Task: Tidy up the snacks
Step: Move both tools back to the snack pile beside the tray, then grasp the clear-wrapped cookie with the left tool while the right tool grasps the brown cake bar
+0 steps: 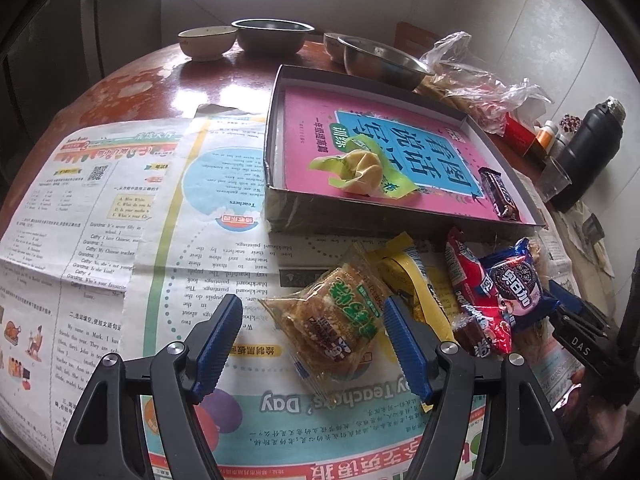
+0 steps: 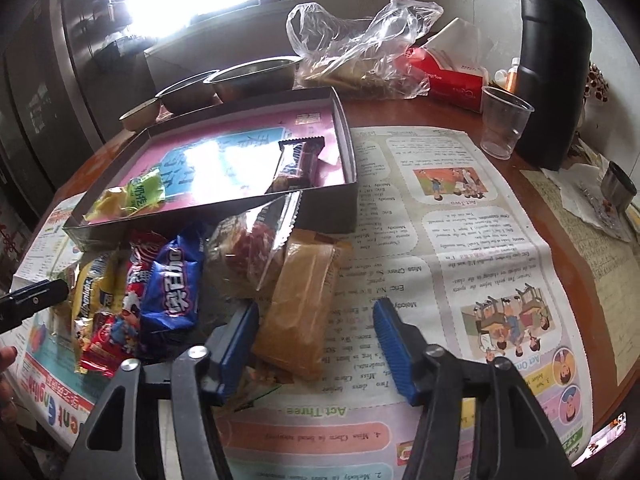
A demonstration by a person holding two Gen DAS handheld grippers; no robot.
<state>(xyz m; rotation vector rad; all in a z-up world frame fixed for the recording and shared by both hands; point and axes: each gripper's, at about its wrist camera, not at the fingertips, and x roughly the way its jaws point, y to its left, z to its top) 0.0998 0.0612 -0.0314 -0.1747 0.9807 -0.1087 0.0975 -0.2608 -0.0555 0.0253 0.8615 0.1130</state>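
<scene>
A shallow dark box (image 1: 280, 208) (image 2: 208, 216) with a pink lining holds a yellow-green wrapped snack (image 1: 360, 172) (image 2: 128, 196) and a dark chocolate bar (image 1: 498, 194) (image 2: 296, 164). In front of it, loose snacks lie on newspaper. My left gripper (image 1: 310, 316) is open, its pads on either side of a clear packet with a green label (image 1: 336, 312) without pressing on it. Right of that packet lie a yellow packet (image 1: 408, 276), a red one (image 1: 468, 280) and a blue one (image 1: 516, 280) (image 2: 176, 280). My right gripper (image 2: 314, 318) is open around a brown packet (image 2: 300, 300), with a gap at its right pad.
Newspaper (image 2: 460, 240) covers the round wooden table (image 1: 132, 76). Bowls (image 1: 272, 40) stand at the far edge behind the box. A crumpled plastic bag (image 2: 360, 48), a red tissue box (image 2: 448, 76), a clear plastic cup (image 2: 502, 120) and a black flask (image 2: 556, 60) stand at the back right.
</scene>
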